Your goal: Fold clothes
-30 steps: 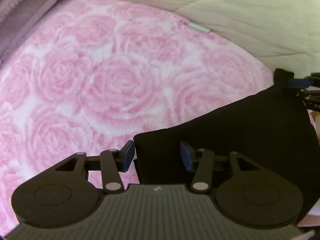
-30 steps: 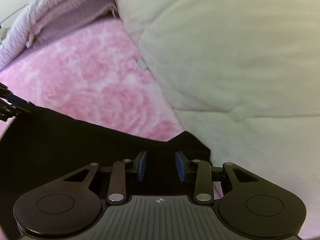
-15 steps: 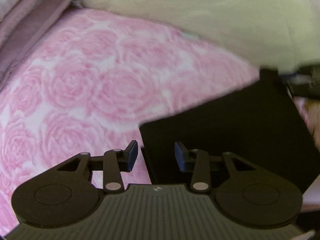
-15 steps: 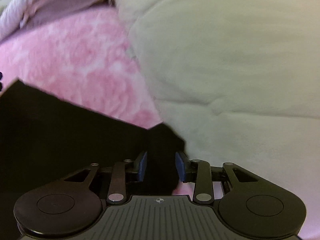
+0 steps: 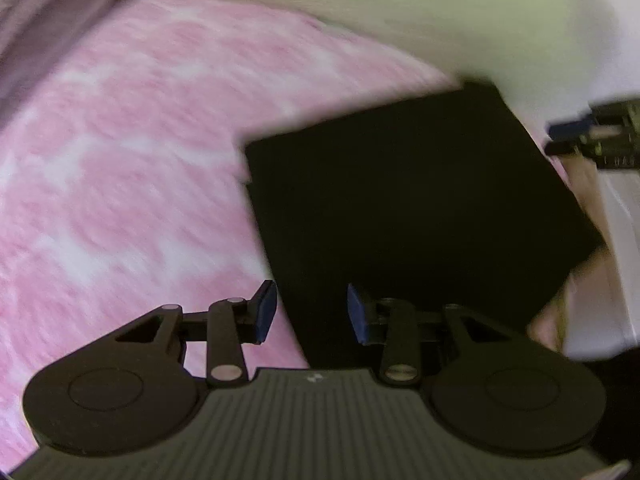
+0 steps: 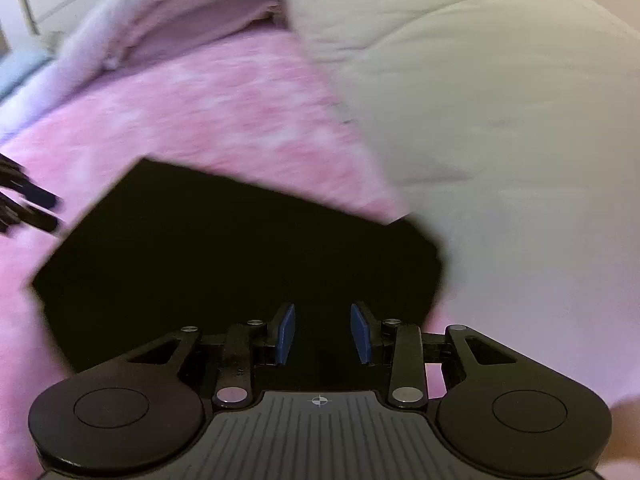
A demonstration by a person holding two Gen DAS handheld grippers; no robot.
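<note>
blanket: pink, left, bare
left gripper: spread, empty, over garment's near-left edge
garment: black, flat squared shape on blanket, comforter far right
right gripper: spread, empty, over near edge
tip: if another fold follows, pinch matching corners, keep edges aligned; frames blurred

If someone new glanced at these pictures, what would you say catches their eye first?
The black garment, a flat dark slab on the pink rose-patterned blanket, stands out most. Both tongs, left and right, gape open at its near edge. A pale quilted duvet bulges beyond it.
</note>
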